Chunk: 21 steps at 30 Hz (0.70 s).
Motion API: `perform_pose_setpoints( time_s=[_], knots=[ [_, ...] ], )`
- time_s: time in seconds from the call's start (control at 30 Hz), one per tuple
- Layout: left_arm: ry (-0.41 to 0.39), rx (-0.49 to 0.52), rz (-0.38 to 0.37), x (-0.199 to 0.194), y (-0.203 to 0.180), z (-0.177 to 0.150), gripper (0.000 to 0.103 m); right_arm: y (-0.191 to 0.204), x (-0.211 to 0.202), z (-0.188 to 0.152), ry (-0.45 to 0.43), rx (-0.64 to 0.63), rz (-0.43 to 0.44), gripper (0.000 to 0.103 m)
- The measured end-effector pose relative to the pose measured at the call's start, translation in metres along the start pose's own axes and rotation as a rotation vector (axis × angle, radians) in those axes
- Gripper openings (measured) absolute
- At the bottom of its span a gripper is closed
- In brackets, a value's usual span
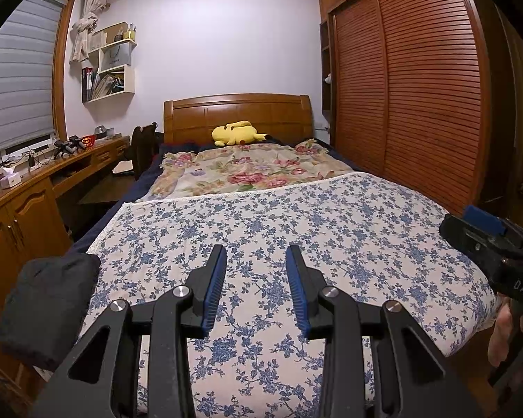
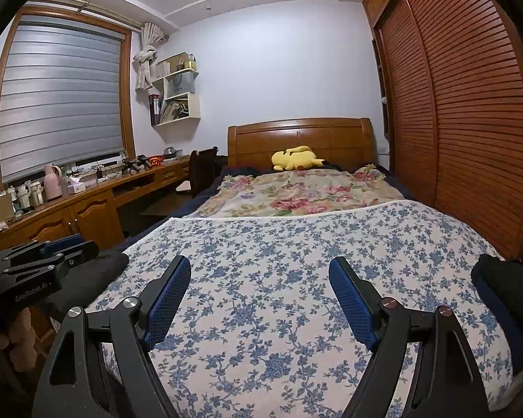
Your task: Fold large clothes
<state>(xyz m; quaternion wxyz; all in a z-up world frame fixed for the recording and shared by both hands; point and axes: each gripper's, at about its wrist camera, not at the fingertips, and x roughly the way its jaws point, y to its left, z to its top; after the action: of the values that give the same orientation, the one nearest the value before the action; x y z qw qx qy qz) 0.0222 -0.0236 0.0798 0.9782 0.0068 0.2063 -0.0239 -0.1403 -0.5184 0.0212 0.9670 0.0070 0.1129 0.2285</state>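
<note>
On the bed, foot end: you face a blue-flowered sheet (image 1: 296,230) spread flat across the near part of the bed (image 1: 146,174), its lace-trimmed far edge running straight across.
Left tongs: your left gripper (image 1: 256,256) hangs over the near edge of the sheet, jaws partly apart, nothing between the blue pads (image 1: 215,285).
Right tongs: your right gripper (image 2: 259,268) hangs over the same sheet nearer the wardrobe side, jaws spread wide, holding nothing.
Clothes, left corner: a dark folded garment (image 1: 48,306) lies at the near left corner of the bed, just beside the sheet's left edge; in the right wrist view your left gripper sits over it, and you cannot tell whether they touch.
Clothes, right edge: a second dark bundle (image 2: 498,296) lies on the sheet at the near right edge, beside the wardrobe (image 2: 470,104).
Far half of bed: a rose-patterned quilt (image 1: 254,167) covers it, with a yellow plush toy (image 1: 235,132) against the headboard (image 1: 237,111).
Left of bed: a long wooden desk (image 2: 87,205) runs under the window blind (image 2: 59,97), carrying a pink jug (image 2: 53,181), a tissue box and small clutter; a dark chair (image 2: 202,170) stands at its far end.
Your hand: fingers (image 1: 502,334) wrap the right gripper's handle at the right edge of the left wrist view.
</note>
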Motion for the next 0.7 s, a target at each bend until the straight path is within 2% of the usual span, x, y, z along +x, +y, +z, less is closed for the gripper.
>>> perform_pose_setpoints(
  time_s=[0.7],
  knots=[
    [-0.004, 0.002, 0.004, -0.0003, 0.0010, 0.0013, 0.036, -0.0060, 0.0027, -0.0015, 0.001, 0.000, 0.010, 0.083]
  ],
)
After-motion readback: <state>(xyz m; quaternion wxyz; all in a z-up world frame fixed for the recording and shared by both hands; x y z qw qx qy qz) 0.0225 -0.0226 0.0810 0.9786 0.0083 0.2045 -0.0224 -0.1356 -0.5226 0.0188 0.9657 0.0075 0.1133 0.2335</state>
